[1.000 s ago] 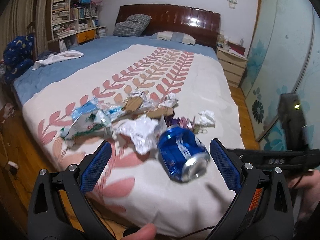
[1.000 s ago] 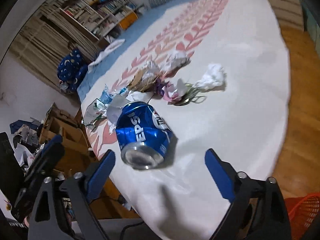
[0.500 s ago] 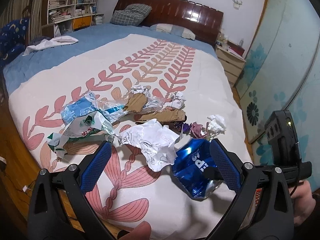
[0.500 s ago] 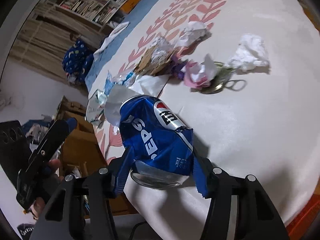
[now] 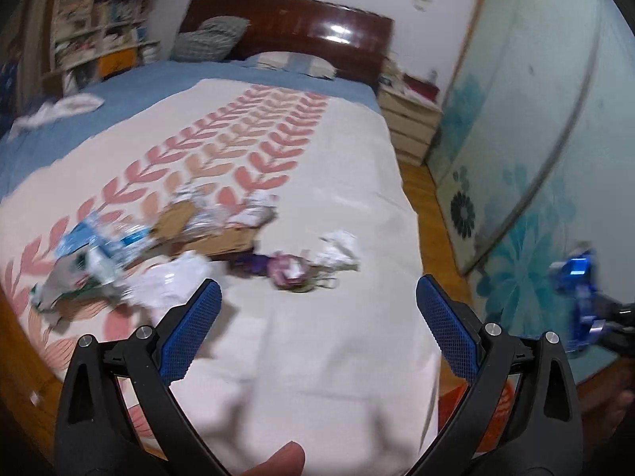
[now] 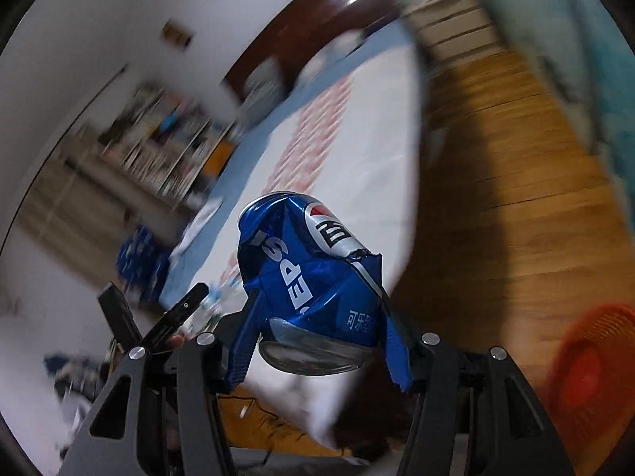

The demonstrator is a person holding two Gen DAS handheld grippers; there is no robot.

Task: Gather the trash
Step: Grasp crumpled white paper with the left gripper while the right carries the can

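- Left wrist view: bedroom scene, blurred by motion. Bed [image 5: 337, 182] with a cream cover printed in pink leaves filled the centre; dark wooden headboard [image 5: 301, 27] at upper centre, bookshelf [image 5: 99, 27] at upper left, pale nightstand [image 5: 412, 123] at right of the bed, wood floor along the right side.
- Trash pile [image 5: 166, 246] lay across the cover at centre left: crumpled white paper, torn cardboard, blue-and-white wrappers. A white tissue wad [image 5: 337, 252] and a purple-pink scrap [image 5: 283, 269] sat just right of the pile.
- Left gripper [image 5: 315, 313] at lower centre, blue pads spread wide, nothing between them, above bare cover near the bed's foot.
- At the far right edge, a blue can [image 5: 577, 277] showed off the bed, held in front of the teal panel.
- Right wrist view: heavy blur. Bed ran diagonally through the middle, wood floor [image 6: 516, 198] at right, bookshelf at left.
- Right gripper [image 6: 321, 341] at lower centre, fingers clenched on the crushed blue can [image 6: 309, 273], squeezing its lower end; the can stood up from the pads, clear of the bed, its rim towards the lens.
- Orange-red basket [image 6: 591, 361] at lower right on the floor.
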